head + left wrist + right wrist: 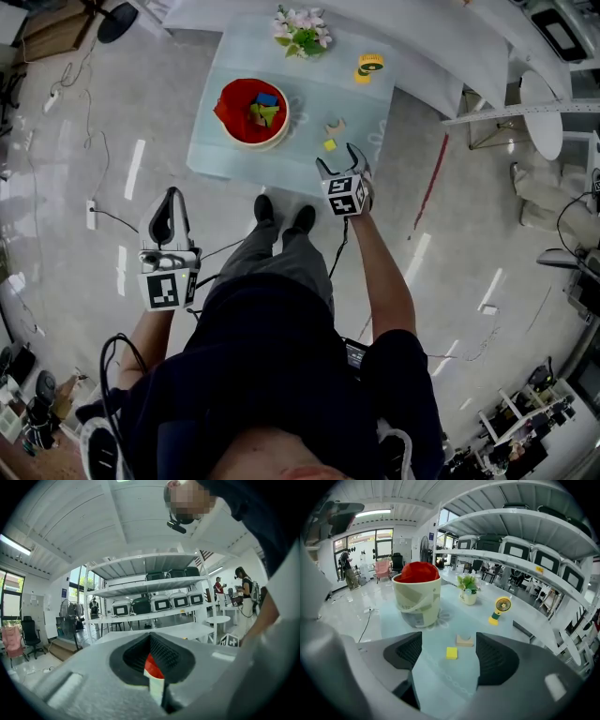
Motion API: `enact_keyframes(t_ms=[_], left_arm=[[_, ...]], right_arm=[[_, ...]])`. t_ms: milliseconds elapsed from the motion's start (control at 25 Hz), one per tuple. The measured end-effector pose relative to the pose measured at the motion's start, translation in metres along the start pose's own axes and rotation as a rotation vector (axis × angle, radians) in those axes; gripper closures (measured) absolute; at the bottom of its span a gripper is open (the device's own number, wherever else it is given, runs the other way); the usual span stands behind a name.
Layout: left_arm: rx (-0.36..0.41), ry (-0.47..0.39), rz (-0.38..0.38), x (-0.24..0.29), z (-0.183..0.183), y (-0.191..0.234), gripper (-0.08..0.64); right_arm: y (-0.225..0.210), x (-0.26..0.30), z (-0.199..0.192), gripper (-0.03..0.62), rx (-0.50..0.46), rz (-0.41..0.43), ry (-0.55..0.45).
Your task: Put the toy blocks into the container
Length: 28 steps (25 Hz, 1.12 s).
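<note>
At centre frame of the head view, my right gripper (339, 161) hangs over the near edge of the table (309, 101), jaws spread wide with nothing in them. Its own view looks straight between them at two loose pieces on the cloth. A yellow block (451, 653) lies low in the middle, and a tan block (464, 641) sits just above and right of it, close by but apart as far as I can tell. The bucket (417, 599) stands at upper left of that view, red-lined. From the head view it already holds several coloured blocks (263, 108).

I judge the task mostly done, with these two left. The step in hand is the reach for the yellow block, not yet a grasp, since the pads are short of it.

My left gripper (170, 202) sits at lower left of the head view, well away from the table, jaws pressed together. Only a red and white sliver shows in the seam, and I cannot say what it is.

Next I need to bring the right gripper forward and down so the pads straddle the yellow block without nudging the tan block. Then I close, lift, and carry it left over the bucket's rim.
</note>
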<state>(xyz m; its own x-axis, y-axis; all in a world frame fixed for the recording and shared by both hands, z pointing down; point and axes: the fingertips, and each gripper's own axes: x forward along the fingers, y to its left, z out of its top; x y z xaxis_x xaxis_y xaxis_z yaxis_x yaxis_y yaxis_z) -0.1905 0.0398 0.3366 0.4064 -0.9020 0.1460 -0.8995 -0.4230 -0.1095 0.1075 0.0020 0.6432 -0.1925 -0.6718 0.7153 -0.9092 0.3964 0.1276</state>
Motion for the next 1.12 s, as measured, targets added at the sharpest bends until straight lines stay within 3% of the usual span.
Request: enact_keyframes(t_ms=[1120], left_arm=[[0.053,0.105,0.052,0.008,-0.029,0.011,0.56]], right_arm=[[-0.005,0.093,-0.063,0.308,0.059,0.088,0.207]])
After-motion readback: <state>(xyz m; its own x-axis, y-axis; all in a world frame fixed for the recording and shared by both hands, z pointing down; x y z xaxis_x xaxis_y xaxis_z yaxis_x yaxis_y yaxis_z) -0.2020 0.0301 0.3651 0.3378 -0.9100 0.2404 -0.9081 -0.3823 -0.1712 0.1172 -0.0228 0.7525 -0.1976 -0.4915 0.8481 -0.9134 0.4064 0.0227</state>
